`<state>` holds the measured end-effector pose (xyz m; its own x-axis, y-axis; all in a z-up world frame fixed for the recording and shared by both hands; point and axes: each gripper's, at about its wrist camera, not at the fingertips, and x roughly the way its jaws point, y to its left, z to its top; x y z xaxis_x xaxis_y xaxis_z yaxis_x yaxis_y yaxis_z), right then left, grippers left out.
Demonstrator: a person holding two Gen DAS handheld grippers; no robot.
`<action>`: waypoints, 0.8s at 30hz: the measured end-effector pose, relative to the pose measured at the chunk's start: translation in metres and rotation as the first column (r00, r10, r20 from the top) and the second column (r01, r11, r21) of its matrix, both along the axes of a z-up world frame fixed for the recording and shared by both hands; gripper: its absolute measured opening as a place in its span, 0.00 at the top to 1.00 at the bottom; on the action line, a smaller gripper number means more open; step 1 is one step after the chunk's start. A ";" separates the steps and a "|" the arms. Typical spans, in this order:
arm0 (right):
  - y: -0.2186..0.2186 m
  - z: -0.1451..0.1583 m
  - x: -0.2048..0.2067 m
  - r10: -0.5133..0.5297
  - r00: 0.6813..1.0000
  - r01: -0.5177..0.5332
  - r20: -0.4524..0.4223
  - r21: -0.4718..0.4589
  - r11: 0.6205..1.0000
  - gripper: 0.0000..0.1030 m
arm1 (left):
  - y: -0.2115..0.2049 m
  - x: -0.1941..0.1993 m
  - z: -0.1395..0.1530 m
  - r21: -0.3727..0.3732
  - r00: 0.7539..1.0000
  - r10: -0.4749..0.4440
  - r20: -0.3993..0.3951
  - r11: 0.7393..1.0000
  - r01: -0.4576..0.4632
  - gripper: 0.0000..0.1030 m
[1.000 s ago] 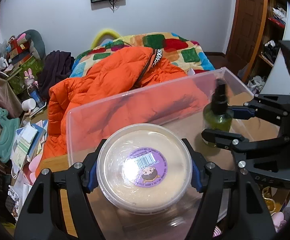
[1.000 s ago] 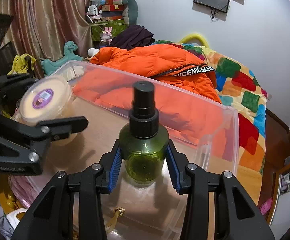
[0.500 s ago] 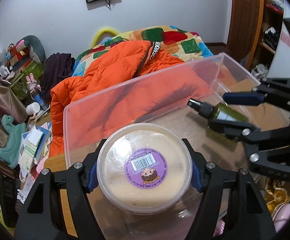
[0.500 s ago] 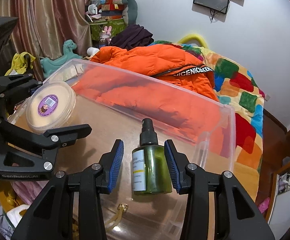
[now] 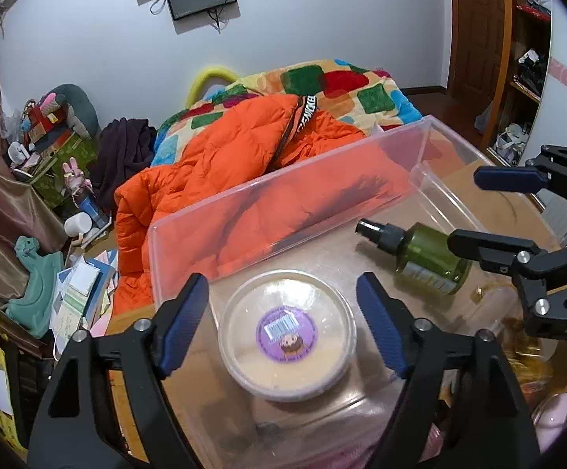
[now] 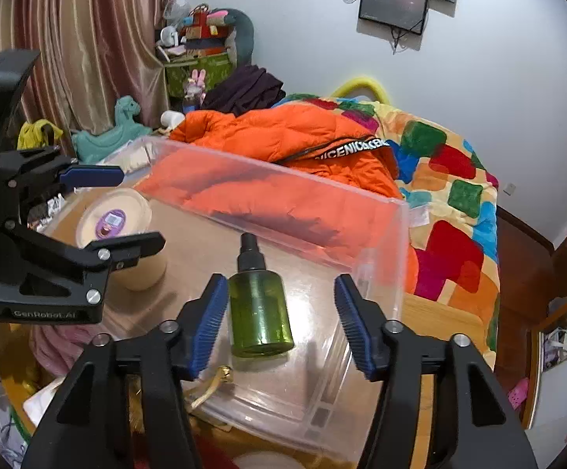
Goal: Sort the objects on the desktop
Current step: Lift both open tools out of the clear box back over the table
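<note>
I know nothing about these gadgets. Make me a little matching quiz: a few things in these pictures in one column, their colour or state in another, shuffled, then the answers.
Things:
1. spray bottle
2. round tub
3. storage bin
4. jacket

States:
A. clear plastic, holding two items
B. orange, heaped on the bed
C. green, lying on its side
D. upright, purple label on its lid

Pairs: 1-C, 2-D, 3-A, 4-B
</note>
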<state>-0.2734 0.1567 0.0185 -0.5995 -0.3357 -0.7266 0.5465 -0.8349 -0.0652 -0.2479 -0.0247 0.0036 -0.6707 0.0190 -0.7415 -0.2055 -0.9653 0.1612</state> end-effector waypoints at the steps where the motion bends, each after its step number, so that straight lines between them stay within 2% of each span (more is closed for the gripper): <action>1: 0.002 0.003 0.002 -0.004 1.000 0.004 -0.008 -0.008 1.000 0.43 | 0.000 0.002 0.002 -0.003 1.000 0.000 -0.008 1.000 0.000 0.22; 7: 0.011 0.020 0.019 -0.023 0.998 0.022 -0.050 -0.028 0.999 0.40 | 0.000 0.023 0.018 -0.010 0.998 0.005 -0.069 1.000 -0.005 0.15; 12: 0.019 0.034 0.038 -0.031 0.997 0.026 -0.077 -0.058 0.998 0.32 | -0.003 0.046 0.034 -0.005 0.993 0.005 -0.116 1.000 -0.005 0.11; 24: 0.040 0.050 0.095 -0.040 0.990 0.031 -0.137 -0.070 0.997 0.31 | -0.021 0.107 0.062 0.047 0.981 0.038 -0.192 0.998 -0.029 0.08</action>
